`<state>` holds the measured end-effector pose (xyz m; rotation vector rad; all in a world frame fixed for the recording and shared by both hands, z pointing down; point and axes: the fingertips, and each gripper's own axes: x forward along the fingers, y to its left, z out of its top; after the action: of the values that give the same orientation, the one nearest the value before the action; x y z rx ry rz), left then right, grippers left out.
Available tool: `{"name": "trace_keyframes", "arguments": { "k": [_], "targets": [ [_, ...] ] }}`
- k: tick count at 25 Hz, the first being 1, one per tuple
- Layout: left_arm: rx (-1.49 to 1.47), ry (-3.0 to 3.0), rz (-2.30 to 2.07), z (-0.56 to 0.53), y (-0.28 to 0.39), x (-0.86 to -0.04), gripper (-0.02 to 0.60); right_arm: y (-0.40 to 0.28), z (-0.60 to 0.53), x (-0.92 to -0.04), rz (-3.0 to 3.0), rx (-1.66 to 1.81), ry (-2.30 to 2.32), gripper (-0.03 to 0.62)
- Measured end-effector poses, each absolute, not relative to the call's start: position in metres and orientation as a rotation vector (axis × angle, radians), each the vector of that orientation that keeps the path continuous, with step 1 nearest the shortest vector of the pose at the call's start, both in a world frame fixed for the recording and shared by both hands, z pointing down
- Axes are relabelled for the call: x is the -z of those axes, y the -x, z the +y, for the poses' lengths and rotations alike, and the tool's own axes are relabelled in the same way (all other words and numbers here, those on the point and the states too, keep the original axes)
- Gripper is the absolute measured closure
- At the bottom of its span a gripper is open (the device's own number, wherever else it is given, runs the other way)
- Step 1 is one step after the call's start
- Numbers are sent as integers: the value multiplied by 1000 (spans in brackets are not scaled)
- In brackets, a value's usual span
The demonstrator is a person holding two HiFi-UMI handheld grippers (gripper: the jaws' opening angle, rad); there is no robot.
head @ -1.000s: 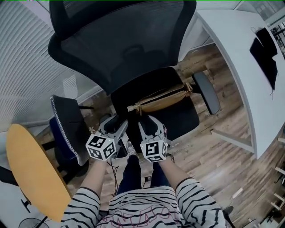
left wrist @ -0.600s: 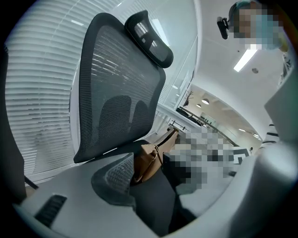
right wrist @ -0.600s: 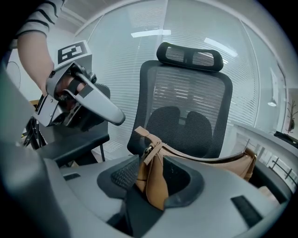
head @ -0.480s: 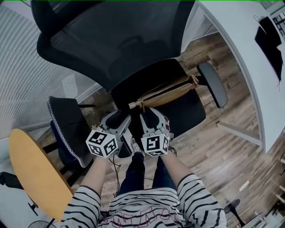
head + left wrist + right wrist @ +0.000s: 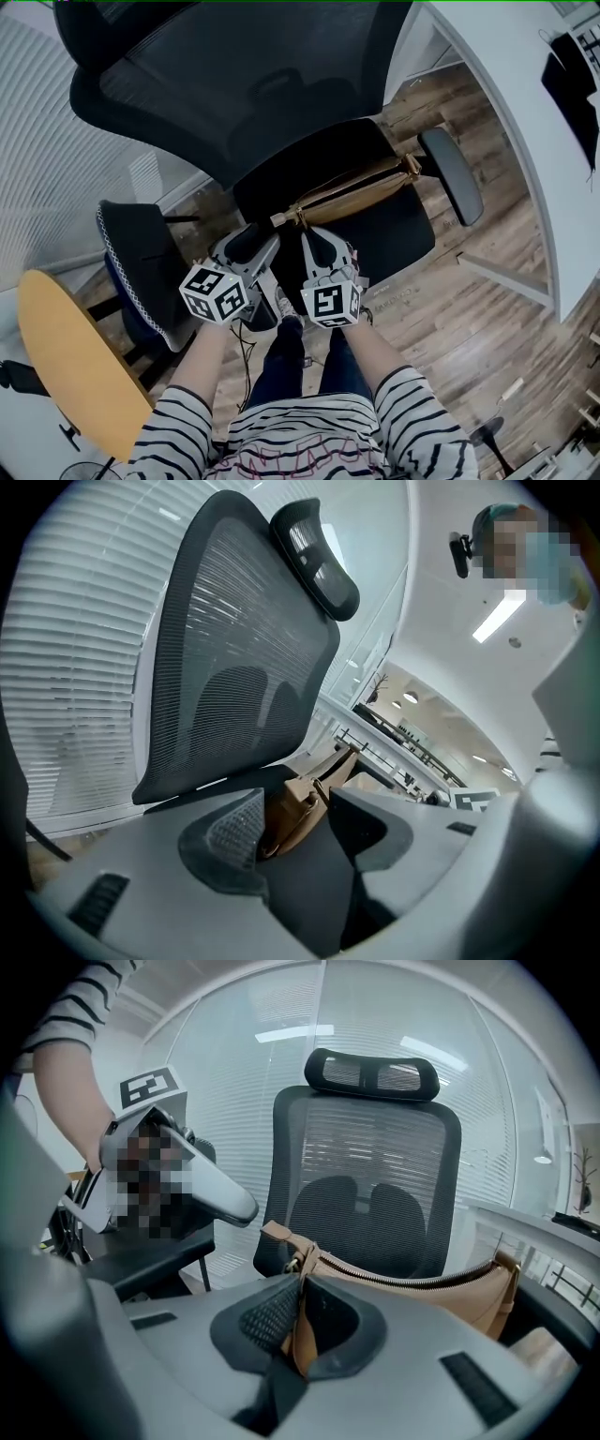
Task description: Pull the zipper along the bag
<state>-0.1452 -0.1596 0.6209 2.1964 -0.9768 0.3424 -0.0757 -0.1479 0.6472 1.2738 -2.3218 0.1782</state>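
On the black office chair's seat [image 5: 398,242] the tan bag [image 5: 352,195] lay slanted, far end toward 2 o'clock in the head view and near end toward 8 — right at the grippers. The right gripper [image 5: 298,1314] had just been closing its jaws, and there they were, pinching the tan leather of the bag's near end, the zipper [image 5: 391,1275] running off beyond them. At its 9 o'clock the left gripper [image 5: 295,822] held its jaws spread — the bag's end showed in the gap, unpinched.
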Motion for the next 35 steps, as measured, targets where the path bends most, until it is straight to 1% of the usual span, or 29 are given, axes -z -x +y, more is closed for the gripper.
{"name": "trace_keyframes", "arguments": {
  "k": [5, 16, 24, 25, 26, 28, 35],
  "targets": [
    [-298, -2159, -956, -166, 135, -624, 370, 72, -148, -638, -2378, -254, -1239, 557],
    [-214, -2054, -955, -178, 125, -634, 370, 63, -153, -631, -2452, -586, -1168, 559],
    [-145, -2007, -931, -185, 115, -635, 373, 59, -158, -634, -2449, -667, -1069, 559],
    [-140, -2004, -931, -185, 113, -635, 384, 58, -158, -634, -2449, -677, -1056, 559],
    [-137, -2000, -938, -186, 112, -635, 413, 58, -159, -635, -2448, -692, -1043, 559],
    [-136, -1989, -967, -187, 113, -636, 528, 56, -160, -637, -2441, -732, -1022, 559],
    [-191, -1954, -1029, -186, 115, -639, 537, 38, -174, -648, -2343, -800, -1003, 559]
  ]
}}
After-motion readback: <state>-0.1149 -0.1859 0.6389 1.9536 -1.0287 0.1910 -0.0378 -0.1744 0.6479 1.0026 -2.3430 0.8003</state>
